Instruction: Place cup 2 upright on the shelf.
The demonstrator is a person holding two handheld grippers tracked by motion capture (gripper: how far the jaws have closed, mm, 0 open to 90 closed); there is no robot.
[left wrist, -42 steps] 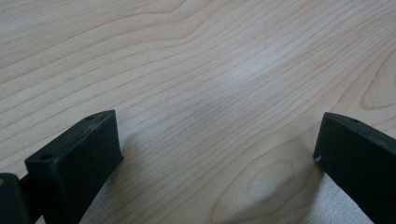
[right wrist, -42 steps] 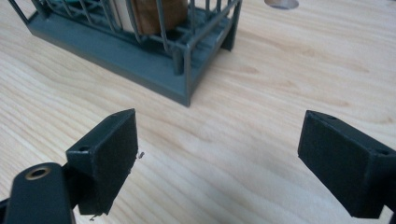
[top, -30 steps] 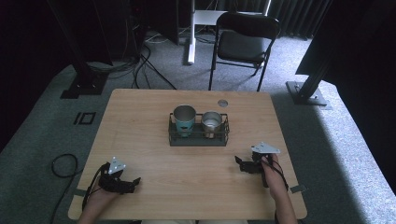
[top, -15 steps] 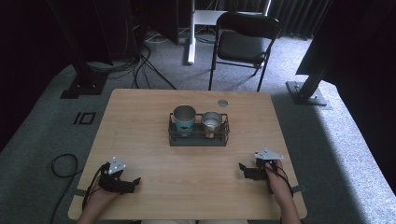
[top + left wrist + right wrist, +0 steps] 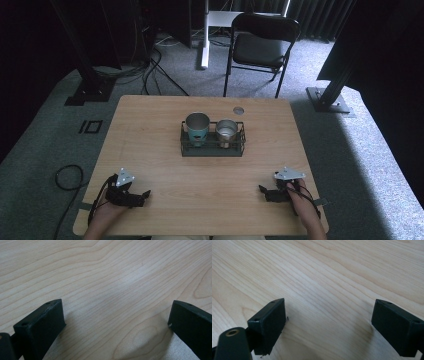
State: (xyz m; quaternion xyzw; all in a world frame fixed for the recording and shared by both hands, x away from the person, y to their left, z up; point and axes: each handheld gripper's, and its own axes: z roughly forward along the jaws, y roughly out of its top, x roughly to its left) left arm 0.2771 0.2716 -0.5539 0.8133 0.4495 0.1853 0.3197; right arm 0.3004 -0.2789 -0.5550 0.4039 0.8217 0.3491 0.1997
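While both jaws gape over bare wood, the left gripper (image 5: 145,194) and right gripper (image 5: 261,190) rest on the pale table (image 5: 150,130); a black chair (image 5: 262,45) stands beyond on grey carpet (image 5: 365,150).

Lab or studio recording space. Grey carpet floor (image 5: 350,150), dark curtains behind, black stand bases at upper left (image 5: 87,92) and right (image 5: 330,100), loose cables (image 5: 155,65) on floor, folding chair (image 5: 262,42) behind wooden bench (image 5: 150,130).
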